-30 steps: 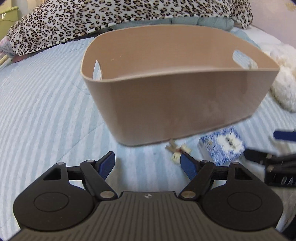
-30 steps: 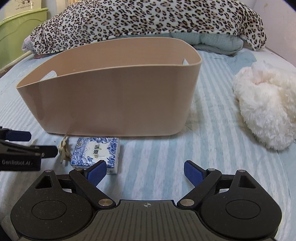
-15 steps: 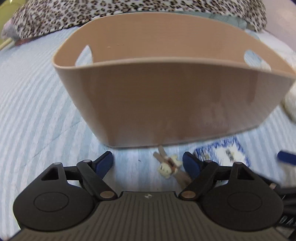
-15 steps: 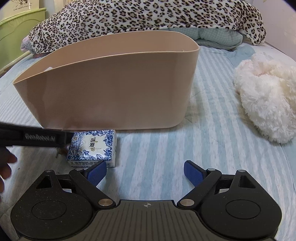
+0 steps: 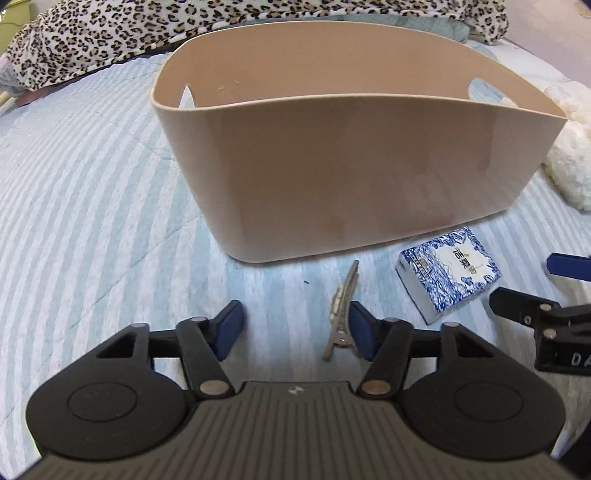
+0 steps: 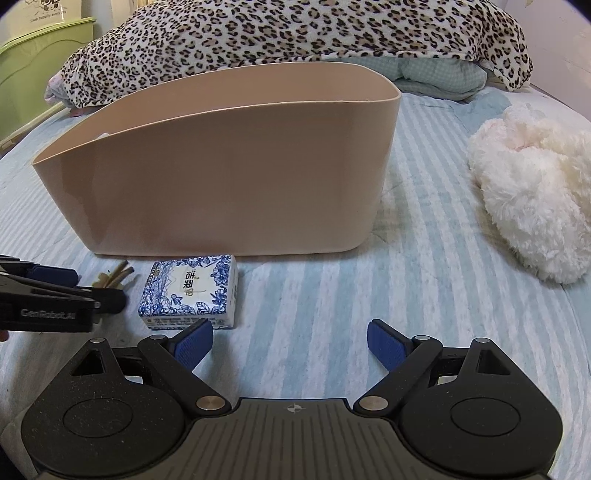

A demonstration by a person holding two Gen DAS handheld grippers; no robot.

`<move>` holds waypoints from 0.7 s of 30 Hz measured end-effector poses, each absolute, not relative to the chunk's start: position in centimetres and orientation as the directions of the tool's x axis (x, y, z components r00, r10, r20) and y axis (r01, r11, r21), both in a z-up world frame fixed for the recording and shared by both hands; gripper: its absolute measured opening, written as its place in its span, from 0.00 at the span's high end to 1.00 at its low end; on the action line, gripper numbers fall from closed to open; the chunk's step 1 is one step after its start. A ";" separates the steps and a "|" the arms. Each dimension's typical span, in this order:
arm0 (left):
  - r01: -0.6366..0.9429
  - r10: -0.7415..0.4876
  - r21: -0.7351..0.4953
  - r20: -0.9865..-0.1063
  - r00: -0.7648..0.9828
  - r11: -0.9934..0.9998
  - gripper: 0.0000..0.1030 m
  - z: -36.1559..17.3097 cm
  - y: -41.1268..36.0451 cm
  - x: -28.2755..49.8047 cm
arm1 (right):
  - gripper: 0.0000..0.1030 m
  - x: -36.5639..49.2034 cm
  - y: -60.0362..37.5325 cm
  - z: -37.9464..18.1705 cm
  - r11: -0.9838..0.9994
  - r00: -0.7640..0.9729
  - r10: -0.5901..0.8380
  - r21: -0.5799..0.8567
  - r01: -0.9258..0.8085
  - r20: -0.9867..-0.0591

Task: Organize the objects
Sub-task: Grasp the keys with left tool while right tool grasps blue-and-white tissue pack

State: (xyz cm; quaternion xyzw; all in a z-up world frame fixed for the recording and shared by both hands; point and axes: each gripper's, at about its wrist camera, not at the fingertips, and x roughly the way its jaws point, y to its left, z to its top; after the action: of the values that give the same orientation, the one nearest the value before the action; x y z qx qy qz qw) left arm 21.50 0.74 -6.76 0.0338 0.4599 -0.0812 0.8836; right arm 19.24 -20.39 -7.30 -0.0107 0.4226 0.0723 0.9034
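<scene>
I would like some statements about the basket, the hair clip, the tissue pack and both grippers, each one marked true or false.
1. The beige basket stands upright on the striped bedding. True.
2. The hair clip lies inside the basket. False: it lies on the bedding in front of the basket.
3. The left gripper is open, with the clip beside its right finger. True.
4. The right gripper is shut on the tissue pack. False: it is open and holds nothing; the pack lies on the bedding.
5. The white fluffy item sits in the basket. False: it lies on the bedding beside it.

Beige basket (image 5: pixel 369 155), blue-floral tissue pack (image 6: pixel 190 291), leopard-print blanket (image 6: pixel 295 33).
</scene>
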 end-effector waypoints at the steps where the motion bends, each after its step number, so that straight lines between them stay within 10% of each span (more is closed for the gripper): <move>1: 0.184 -0.123 -0.021 -0.815 0.566 0.983 0.44 -6.8 1.0 21.4 | 0.11 19.2 -20.4 -7.3 0.989 0.634 0.123 0.042 -0.141 -0.763; 8: 0.258 -0.193 -0.052 -0.805 0.561 0.965 0.79 -6.5 1.9 20.6 | 0.11 18.9 -20.0 -6.9 0.986 0.651 0.153 0.066 -0.156 -0.744; 21: 0.240 -0.177 -0.044 -0.803 0.568 0.970 0.87 -6.5 1.5 21.0 | 0.11 19.7 -16.7 -6.9 0.957 0.640 0.253 0.093 -0.274 -0.725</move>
State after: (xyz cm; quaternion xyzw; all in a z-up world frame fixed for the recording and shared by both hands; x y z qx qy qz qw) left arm 20.99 1.54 -6.53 0.0347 0.4494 -0.1177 0.8849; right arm 19.67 -16.68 -6.95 -0.0128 0.3986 0.1454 0.9054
